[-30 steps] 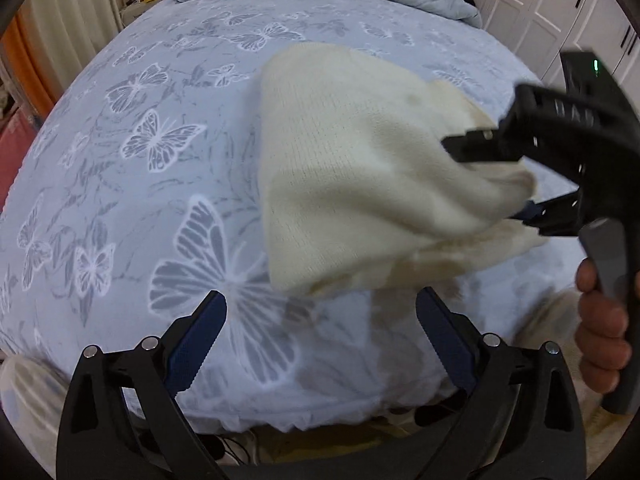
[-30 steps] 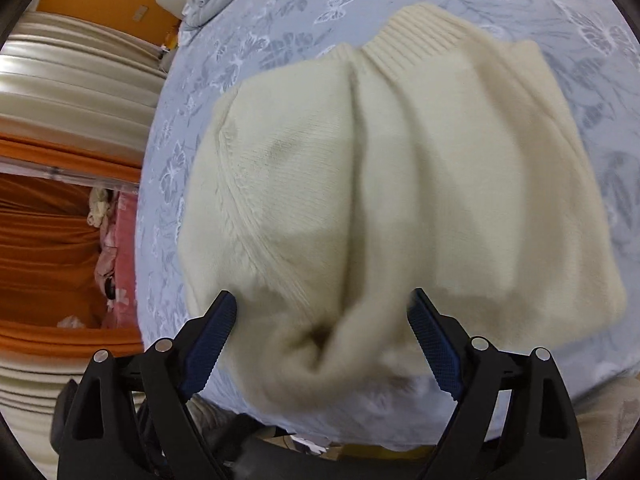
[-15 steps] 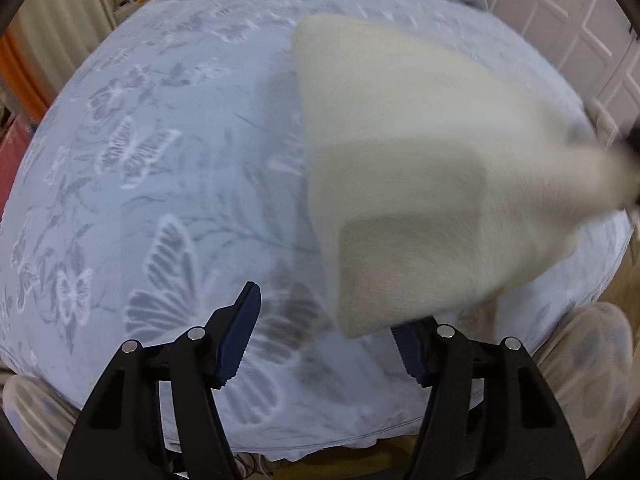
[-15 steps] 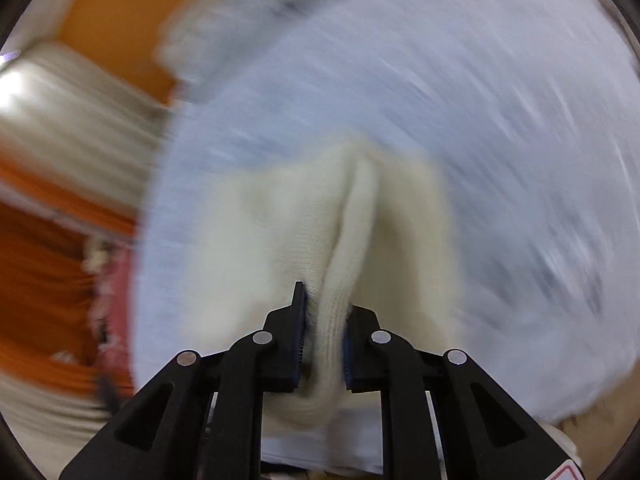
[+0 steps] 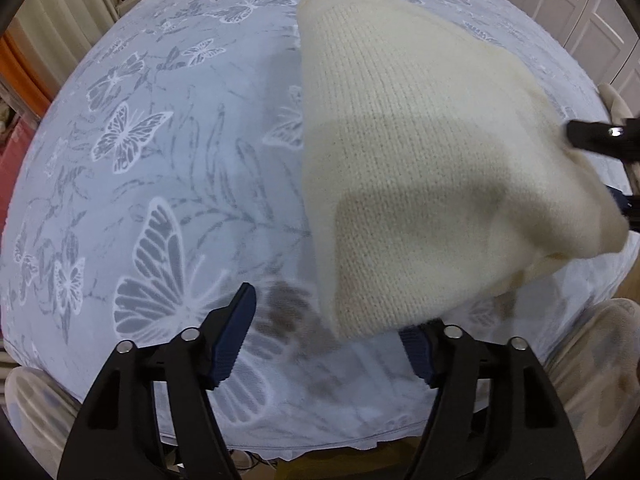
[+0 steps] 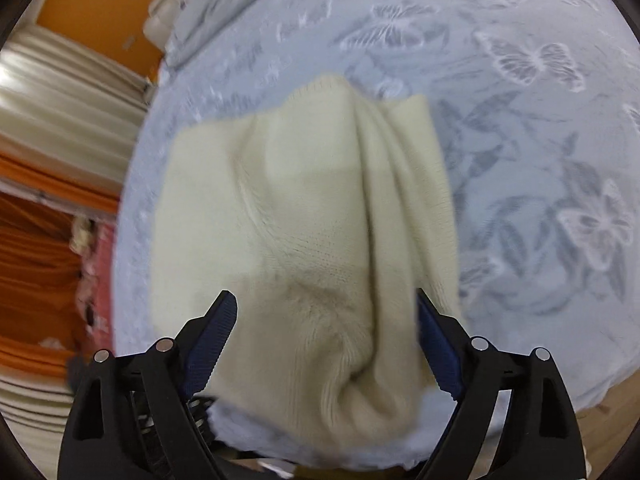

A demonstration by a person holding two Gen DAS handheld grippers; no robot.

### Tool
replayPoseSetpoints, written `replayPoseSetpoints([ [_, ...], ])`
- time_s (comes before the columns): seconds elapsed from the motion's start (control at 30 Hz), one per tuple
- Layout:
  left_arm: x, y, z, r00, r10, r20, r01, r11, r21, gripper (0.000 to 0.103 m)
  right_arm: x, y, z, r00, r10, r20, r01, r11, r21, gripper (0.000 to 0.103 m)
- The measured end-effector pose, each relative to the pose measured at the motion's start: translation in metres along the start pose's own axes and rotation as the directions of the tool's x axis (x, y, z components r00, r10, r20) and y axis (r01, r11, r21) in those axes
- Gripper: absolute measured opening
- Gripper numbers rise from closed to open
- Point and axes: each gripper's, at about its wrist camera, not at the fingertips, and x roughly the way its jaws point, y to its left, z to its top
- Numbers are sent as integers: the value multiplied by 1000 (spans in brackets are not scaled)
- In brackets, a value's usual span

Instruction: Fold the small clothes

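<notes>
A cream knitted garment (image 5: 420,168) lies folded on the blue butterfly-print bed sheet (image 5: 160,160). My left gripper (image 5: 332,344) is open at the garment's near corner, which overlaps its right finger. In the right wrist view the garment (image 6: 304,240) is bunched between the open jaws of my right gripper (image 6: 324,340), whose fingers (image 5: 596,136) show at the garment's right edge in the left wrist view.
A grey duvet (image 6: 224,4) is heaped at the head of the bed. White wardrobe doors (image 5: 592,12) stand to the right, orange and cream curtains (image 6: 44,184) on the other side. The bed's near edge (image 5: 320,444) is just below my left gripper.
My right gripper closed on the garment's edge half a second ago and has opened again. My left gripper has moved in toward the garment's near corner, and the garment now lies more spread.
</notes>
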Motion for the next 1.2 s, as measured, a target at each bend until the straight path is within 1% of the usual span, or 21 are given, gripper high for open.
replayPoseSetpoints([
  [0.03,0,0,0,1000,-1,-4,1,1000,-3,68,2,6,3,999,-38,10,39,998,-42,53],
  [0.07,0,1,1,1000,-2,-8,2,1000,-7,68,-2,11,5,998,-66,21,67,995,-75,31],
  [0.13,0,5,3,1000,-18,-17,17,1000,-26,67,-28,8,11,996,0,86,5,998,-61,20],
  [0.17,-1,7,4,1000,-22,-18,21,999,-38,67,-54,6,16,986,48,160,-42,998,-44,18],
  [0.23,-1,12,7,998,-56,-24,55,997,-58,68,-73,-2,19,974,65,218,-60,998,-32,18],
  [0.27,-1,11,7,998,-65,-21,64,996,-57,68,-68,-11,22,977,35,208,-32,999,-16,18],
  [0.37,5,1,9,999,-26,-38,25,999,-32,73,-9,-44,19,999,-42,-11,43,999,13,26],
  [0.4,8,0,9,998,-22,-51,20,999,-35,75,-9,-49,16,1000,-25,-11,25,999,27,28],
  [0.43,10,2,9,998,-18,-61,15,999,-44,78,-16,-51,15,1000,-3,12,2,999,45,32],
  [0.47,8,4,9,998,-26,-60,22,998,-52,78,-33,-52,14,998,-3,64,-1,997,73,43],
  [0.5,6,7,9,997,-38,-60,35,998,-54,78,-45,-51,13,994,-20,105,11,996,85,49],
  [0.6,-16,11,5,996,-87,-26,86,996,-35,76,-71,-44,17,986,16,167,-28,997,70,53],
  [0.7,-51,13,-2,982,-180,49,182,983,-31,77,-64,-24,33,991,43,125,-43,999,-1,60],
  [0.77,-75,11,1,961,-245,126,252,966,-47,79,-44,-22,42,996,57,63,-55,998,-29,62],
  [0.87,-82,1,14,943,-288,168,300,953,-45,84,-1,-24,47,999,-20,-33,19,999,-26,62],
  [0.9,-75,-3,19,950,-274,151,284,958,-48,84,9,-24,48,998,-33,-50,31,999,-24,58],
  [0.93,-67,-5,22,952,-276,129,285,957,-57,84,12,-18,48,999,-17,-44,15,999,-43,46],
  [0.97,-58,-6,25,955,-277,106,284,957,-64,84,5,-9,50,999,18,-32,-20,997,-74,10],
  [1.1,-24,-3,26,985,-173,20,175,981,-86,84,-48,6,68,980,151,129,-141,986,-89,10],
  [1.17,-11,4,24,980,-197,-4,195,973,-127,84,-38,-5,73,984,133,115,-125,989,-75,10],
  [1.2,-9,7,23,979,-205,-6,202,969,-143,85,-16,-16,71,997,59,58,-55,996,-68,10],
])
